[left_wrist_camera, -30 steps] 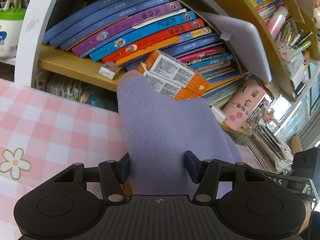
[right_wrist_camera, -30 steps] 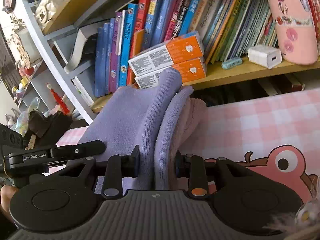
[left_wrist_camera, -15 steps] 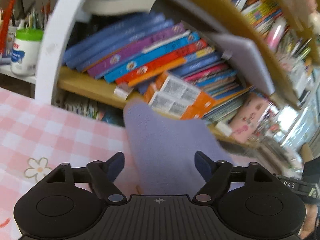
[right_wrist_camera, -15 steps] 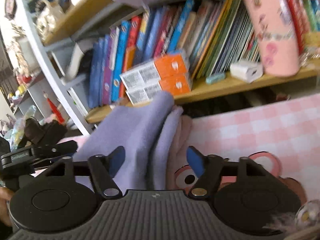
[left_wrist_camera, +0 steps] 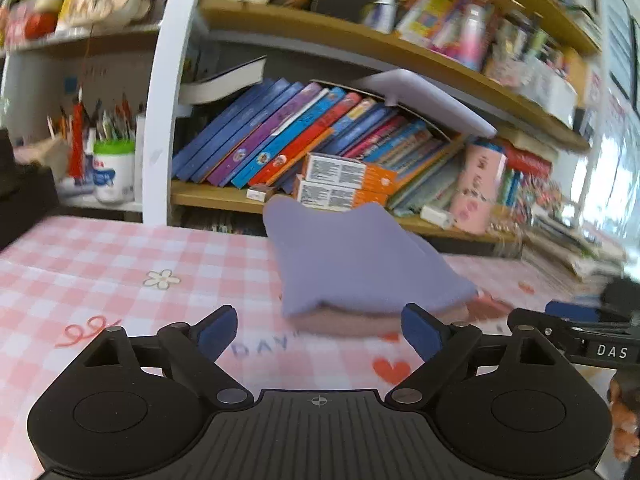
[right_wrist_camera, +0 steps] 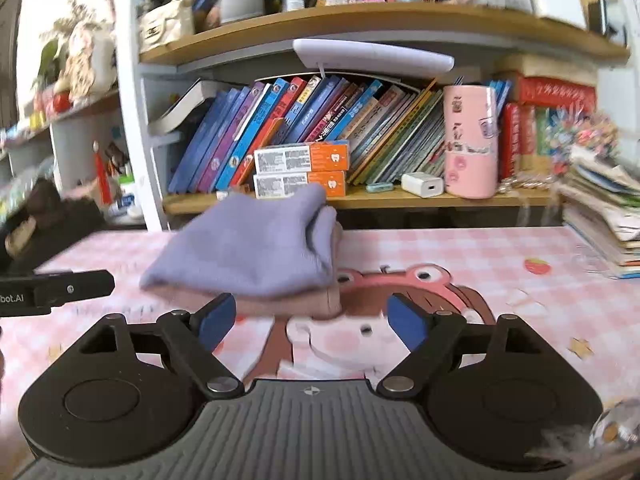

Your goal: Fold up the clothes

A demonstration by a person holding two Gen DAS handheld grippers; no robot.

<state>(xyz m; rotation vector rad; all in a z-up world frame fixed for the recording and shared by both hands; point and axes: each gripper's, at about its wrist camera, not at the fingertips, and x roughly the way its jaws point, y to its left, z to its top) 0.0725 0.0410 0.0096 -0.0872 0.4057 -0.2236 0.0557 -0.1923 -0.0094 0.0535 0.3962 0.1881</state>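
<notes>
purple garment [left_wrist_camera: 360, 264] folded atop pink one [right_wrist_camera: 288, 304] on desk [left_wrist_camera: 120, 260]; left tongs [left_wrist_camera: 320, 330], right tongs [right_wrist_camera: 308, 320] spread apart, empty. fold looks done; at most tidying edges.

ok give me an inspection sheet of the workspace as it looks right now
surface: table under a pink checked cloth with flower, heart and cartoon prints.
job's things: folded purple garment lies on a folded pink garment, stacked at the back of the table.
clutter: two orange boxes, white charger and pink tumbler on the shelf; pile of books at the table's right edge.
grippers: left gripper and right gripper both have jaws wide open, empty, short of the stack.
cables: nothing seen.
surroundings: bookshelf packed with leaning books; pen pot on the far left.
</notes>
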